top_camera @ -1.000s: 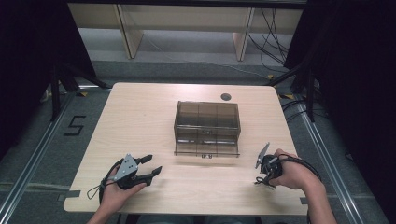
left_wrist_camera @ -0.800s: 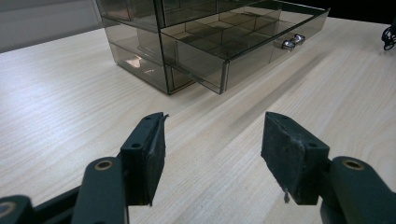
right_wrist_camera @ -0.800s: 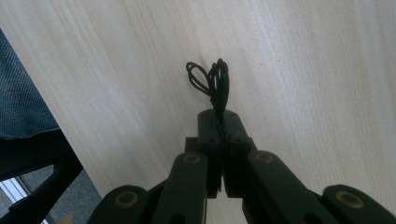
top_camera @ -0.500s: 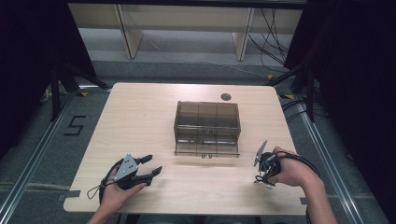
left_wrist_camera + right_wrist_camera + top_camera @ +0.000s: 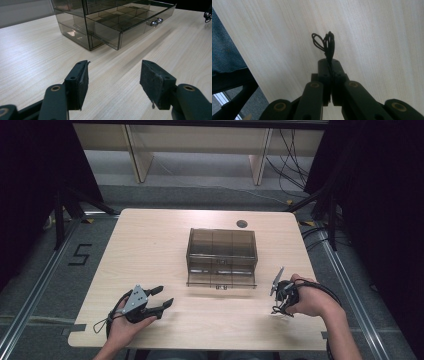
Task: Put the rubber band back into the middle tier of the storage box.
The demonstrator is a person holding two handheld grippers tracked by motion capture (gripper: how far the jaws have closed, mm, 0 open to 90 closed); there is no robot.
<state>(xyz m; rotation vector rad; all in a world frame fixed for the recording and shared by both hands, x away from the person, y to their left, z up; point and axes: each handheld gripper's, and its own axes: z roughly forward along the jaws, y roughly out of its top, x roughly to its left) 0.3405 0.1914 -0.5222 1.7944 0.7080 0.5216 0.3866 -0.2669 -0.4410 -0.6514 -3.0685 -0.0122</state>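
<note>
A small bundle of black loops (image 5: 325, 43), perhaps thin cord or hair ties, is pinched between the pressed-together jaws of the right gripper (image 5: 331, 65), which is held over the pale wooden table (image 5: 372, 30) near its front right edge. The left gripper (image 5: 113, 80) is rested near the front left of the table with its jaws spread wide and nothing between them. A smoky clear drawer box (image 5: 222, 254) is set mid-table between the two, its bottom drawer (image 5: 130, 22) pulled partly out.
</note>
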